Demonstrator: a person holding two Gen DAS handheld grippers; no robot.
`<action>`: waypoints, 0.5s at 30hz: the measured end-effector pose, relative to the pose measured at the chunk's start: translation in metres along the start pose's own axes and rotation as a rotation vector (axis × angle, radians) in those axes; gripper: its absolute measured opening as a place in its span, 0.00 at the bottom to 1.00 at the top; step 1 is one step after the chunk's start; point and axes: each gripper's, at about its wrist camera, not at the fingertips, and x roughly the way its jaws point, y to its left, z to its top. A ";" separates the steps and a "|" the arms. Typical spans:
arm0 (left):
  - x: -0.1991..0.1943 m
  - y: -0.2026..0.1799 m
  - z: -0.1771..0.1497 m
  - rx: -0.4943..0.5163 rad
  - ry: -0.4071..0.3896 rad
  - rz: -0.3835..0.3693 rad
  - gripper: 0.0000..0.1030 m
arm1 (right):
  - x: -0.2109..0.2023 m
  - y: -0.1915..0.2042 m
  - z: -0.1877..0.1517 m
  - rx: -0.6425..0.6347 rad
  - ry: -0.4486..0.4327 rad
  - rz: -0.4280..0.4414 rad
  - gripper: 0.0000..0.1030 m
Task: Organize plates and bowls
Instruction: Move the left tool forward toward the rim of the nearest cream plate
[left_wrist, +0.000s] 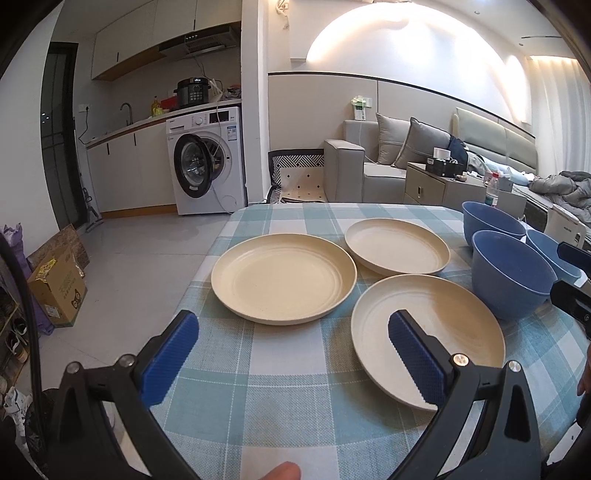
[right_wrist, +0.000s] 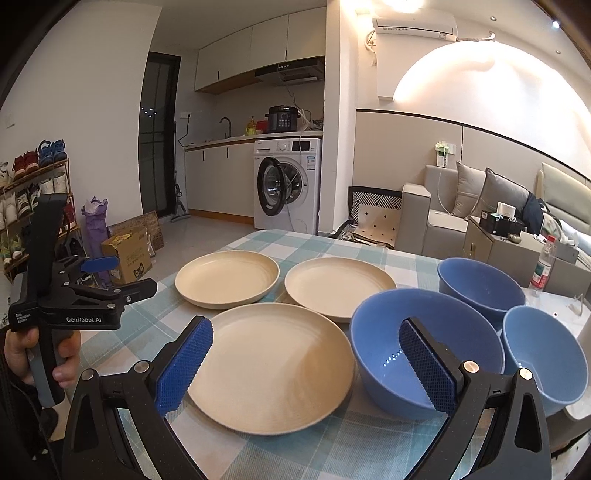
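While both are hovering over the checked table (left_wrist: 280, 384), left gripper (left_wrist: 291, 354) and right gripper (right_wrist: 306, 360) are gaping wide, holding nothing. Three cream plates (left_wrist: 284, 277) are sitting left of three blue bowls (right_wrist: 417, 343).

left gripper (left_wrist: 291, 328) open | three plates (left_wrist: 283, 277) | bowls (left_wrist: 511, 272), perhaps three

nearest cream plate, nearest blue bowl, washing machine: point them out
nearest cream plate (right_wrist: 269, 369), right wrist view, centre of its well
nearest blue bowl (right_wrist: 384, 343), right wrist view, inner wall
washing machine (left_wrist: 221, 173), left wrist view, white front panel
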 end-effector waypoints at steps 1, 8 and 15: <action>0.002 0.000 0.001 0.000 0.001 0.001 1.00 | 0.002 0.001 0.002 0.002 0.001 0.004 1.00; 0.013 0.003 0.012 -0.002 0.008 0.015 1.00 | 0.017 0.004 0.022 -0.015 0.003 0.010 1.00; 0.028 0.015 0.023 -0.027 0.023 0.008 1.00 | 0.037 0.012 0.044 -0.054 0.010 0.007 1.00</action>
